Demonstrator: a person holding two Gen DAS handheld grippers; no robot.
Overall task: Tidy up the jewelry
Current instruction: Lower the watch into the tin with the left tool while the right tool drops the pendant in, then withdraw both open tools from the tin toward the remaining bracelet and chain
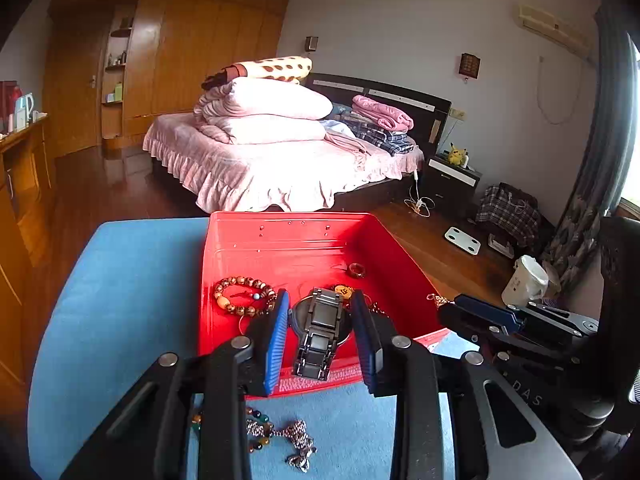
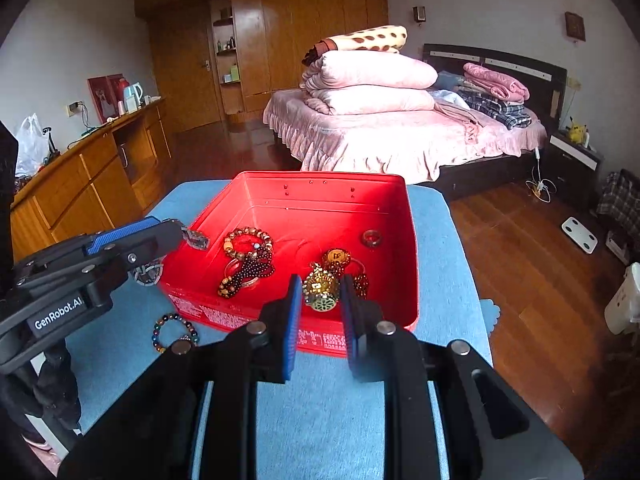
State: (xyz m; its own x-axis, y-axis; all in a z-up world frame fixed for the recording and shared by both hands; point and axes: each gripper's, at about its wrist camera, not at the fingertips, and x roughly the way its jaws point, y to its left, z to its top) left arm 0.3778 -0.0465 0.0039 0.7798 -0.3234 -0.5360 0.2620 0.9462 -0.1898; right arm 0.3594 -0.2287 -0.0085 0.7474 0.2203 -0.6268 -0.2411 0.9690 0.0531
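A red tin box (image 1: 280, 236) (image 2: 412, 248) stands on a blue cloth. My left gripper (image 1: 322, 314) holds a dark metal watch (image 1: 318, 332) between its blue pads over the box's near left wall; the watch also shows in the right wrist view (image 2: 192, 238). My right gripper (image 2: 320, 292) is shut on a gold filigree pendant (image 2: 320, 290) above the box's near wall. Inside lie a brown bead bracelet (image 1: 240, 296) (image 2: 248, 240), a dark bead string (image 2: 250, 270), a brown ring (image 1: 356, 270) (image 2: 371, 238) and a red bead piece with a gold tag (image 2: 338, 258).
On the blue cloth (image 1: 132, 300) (image 2: 320, 412) in front of the box lie a multicoloured bead bracelet (image 2: 174, 332) (image 1: 260, 432) and a silver chain (image 1: 298, 440). A bed (image 1: 280, 152), a wooden dresser (image 2: 80, 184) and wooden floor surround the table.
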